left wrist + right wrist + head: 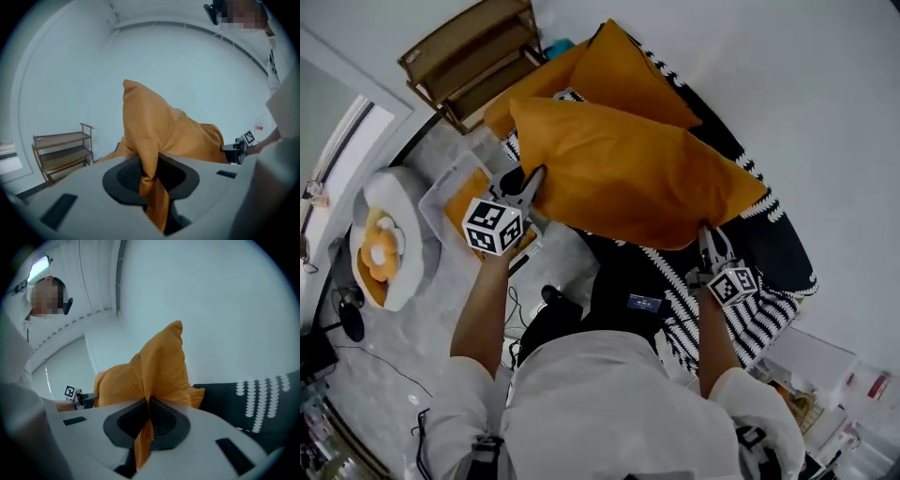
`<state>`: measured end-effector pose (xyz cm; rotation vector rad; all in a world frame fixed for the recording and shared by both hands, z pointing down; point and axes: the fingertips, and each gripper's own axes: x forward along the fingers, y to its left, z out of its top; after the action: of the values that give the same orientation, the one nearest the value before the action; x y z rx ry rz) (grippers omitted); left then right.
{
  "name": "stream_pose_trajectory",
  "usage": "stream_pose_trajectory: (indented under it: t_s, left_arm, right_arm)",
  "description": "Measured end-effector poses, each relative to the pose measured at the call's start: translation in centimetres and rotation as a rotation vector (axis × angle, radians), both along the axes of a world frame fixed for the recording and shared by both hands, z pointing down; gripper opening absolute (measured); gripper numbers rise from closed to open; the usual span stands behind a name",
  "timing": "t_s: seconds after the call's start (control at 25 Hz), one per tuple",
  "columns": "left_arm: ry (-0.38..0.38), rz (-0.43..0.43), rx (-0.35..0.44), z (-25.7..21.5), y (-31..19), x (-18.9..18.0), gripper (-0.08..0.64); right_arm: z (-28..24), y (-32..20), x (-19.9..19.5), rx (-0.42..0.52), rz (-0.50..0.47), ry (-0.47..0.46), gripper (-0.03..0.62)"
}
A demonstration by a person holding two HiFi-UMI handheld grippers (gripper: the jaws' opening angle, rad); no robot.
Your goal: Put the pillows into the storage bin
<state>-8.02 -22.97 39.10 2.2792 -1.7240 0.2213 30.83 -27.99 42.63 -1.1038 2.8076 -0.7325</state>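
I hold a large orange pillow (628,173) up in the air by two corners. My left gripper (536,180) is shut on its left corner, and the fabric is pinched between the pads in the left gripper view (150,171). At the pillow's right corner my right gripper (709,232) is shut on the cloth too, with the cloth squeezed tight in the right gripper view (147,412). A second orange pillow (623,66) lies behind on the black and white striped bedding (769,244). A clear storage bin (441,185) with something orange inside stands on the floor below my left gripper.
A wooden shelf rack (473,52) stands against the wall at the upper left. A round white cushioned seat (403,202) holding a yellow-orange plush (380,251) sits at the left. Cables lie on the marble floor (384,352). Clear boxes (825,375) are at the lower right.
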Motion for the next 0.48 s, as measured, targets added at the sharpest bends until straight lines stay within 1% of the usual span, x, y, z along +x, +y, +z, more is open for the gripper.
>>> stream_pose_trajectory:
  t_s: [0.12,0.2,0.36,0.48]
  left_arm:
    - [-0.032,-0.054,0.023,-3.4,5.4,-6.0,0.083]
    - [-0.054,-0.092,0.03,-4.9,9.4,-9.9,0.083]
    - [-0.092,-0.191,0.02,-6.4,17.1,-17.3,0.083]
    - [-0.108,-0.267,0.003,-7.1,22.7,-22.1,0.083]
  right_arm:
    - [-2.5,3.1,-6.5,0.006,-0.061,-0.01,0.032]
    - [-3.3,5.1,-10.9,0.009,-0.109,-0.017,0.032]
    - [-3.8,8.6,-19.8,-0.015,-0.215,-0.043,0.032]
    - [-3.7,12.0,-25.7,-0.041,-0.298,-0.055,0.032]
